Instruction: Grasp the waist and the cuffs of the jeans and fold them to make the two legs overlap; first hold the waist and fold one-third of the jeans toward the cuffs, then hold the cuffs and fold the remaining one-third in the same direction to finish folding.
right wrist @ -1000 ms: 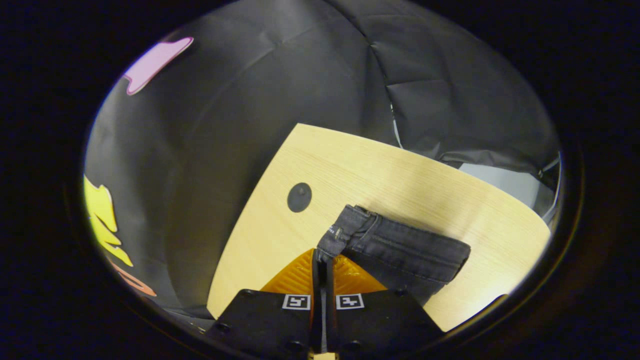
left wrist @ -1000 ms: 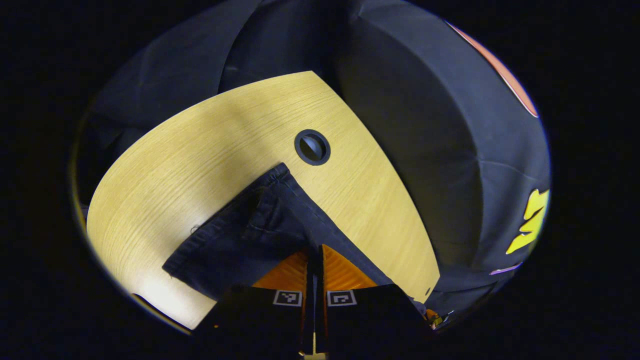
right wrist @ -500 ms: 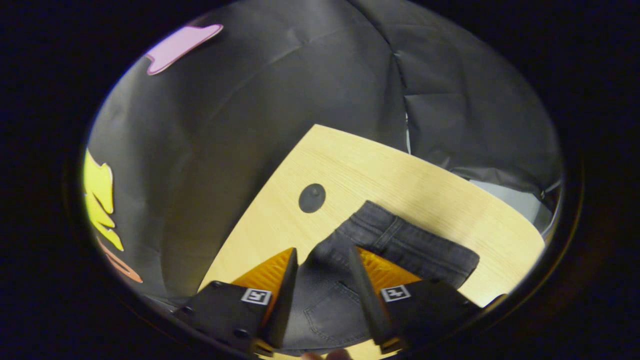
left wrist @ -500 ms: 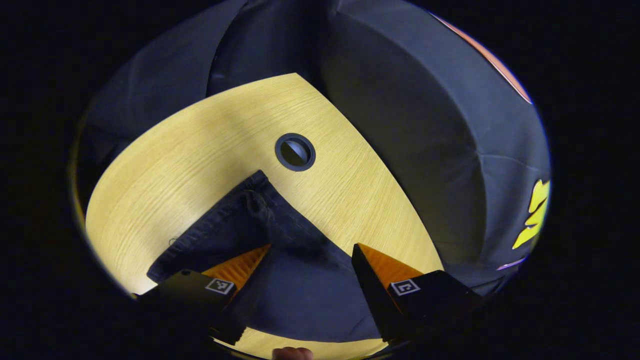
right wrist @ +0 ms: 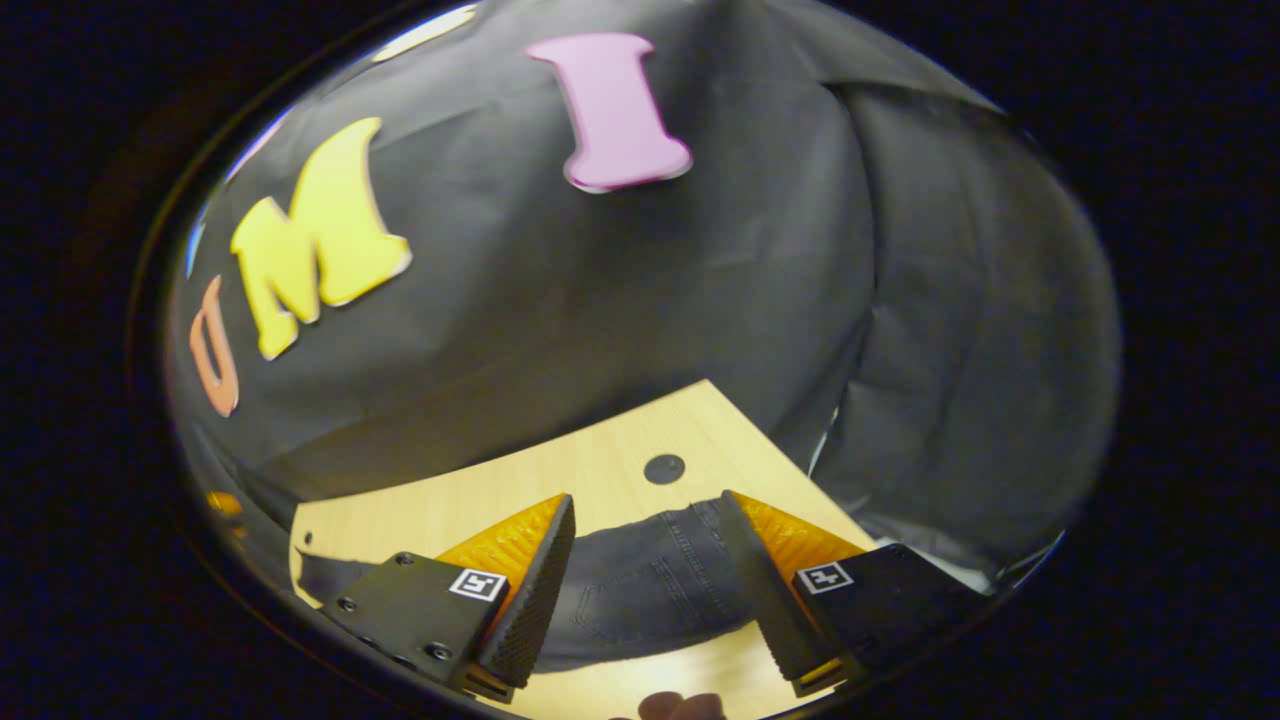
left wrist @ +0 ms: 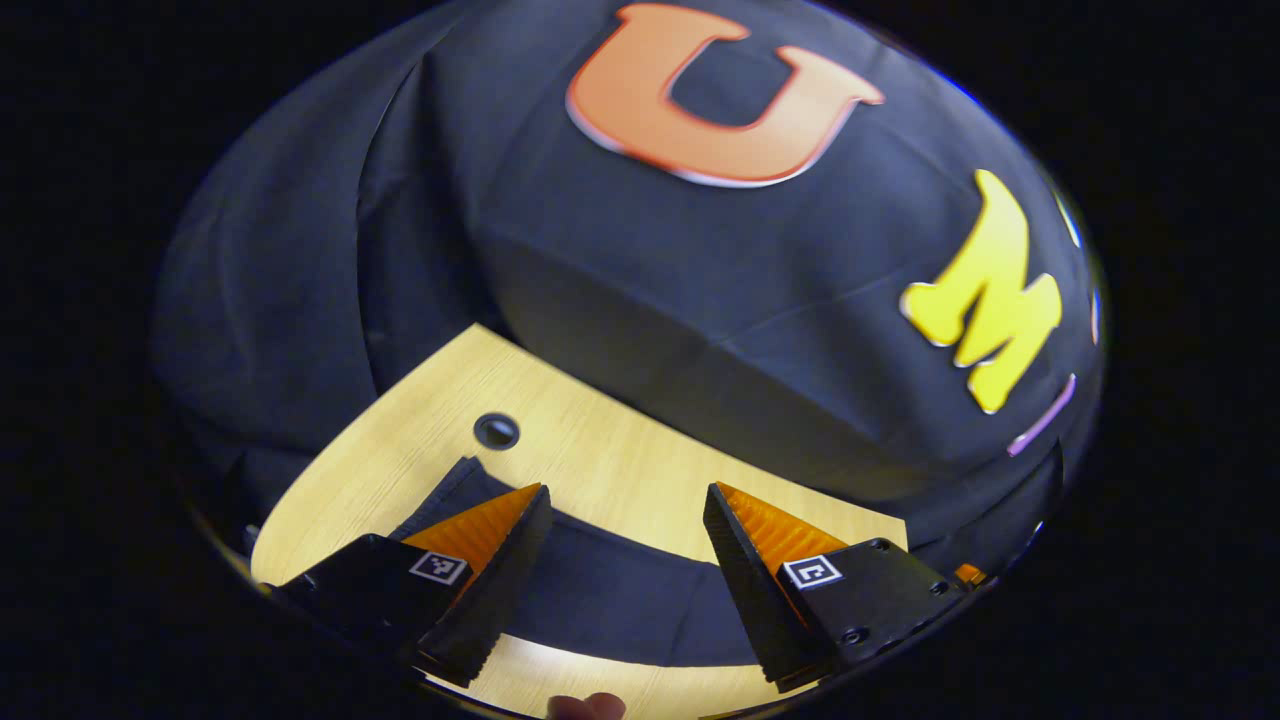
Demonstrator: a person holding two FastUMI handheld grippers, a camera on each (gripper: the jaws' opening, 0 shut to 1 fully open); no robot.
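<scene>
- The left gripper [left wrist: 625,500] stands wide, its two fingers far apart with nothing between them; it is raised above the table [left wrist: 620,470] and touches no cloth.
- The right gripper [right wrist: 648,510] is also wide, with its fingers spread and holding nothing.
- The jeans [left wrist: 600,590] lie flat on the table as a dark band, seen in the gap between the fingers in the left gripper view; one end reaches near the round hole [left wrist: 497,431] in the table top.
- In the right gripper view the jeans [right wrist: 640,590] show seams and what looks like a pocket, and they lie just below the hole [right wrist: 664,468] on that side.
- Both cameras look more at the booth wall than down at the cloth, so I judge that the grippers are lifted away from the jeans, not reaching for them.
- The cloth looks short and thick for a full pair of jeans, so probably the folding is finished or almost finished; how many layers there are, I cannot tell.
- At the bottom edge of each view a fingertip [left wrist: 587,707] of the person is visible.
</scene>
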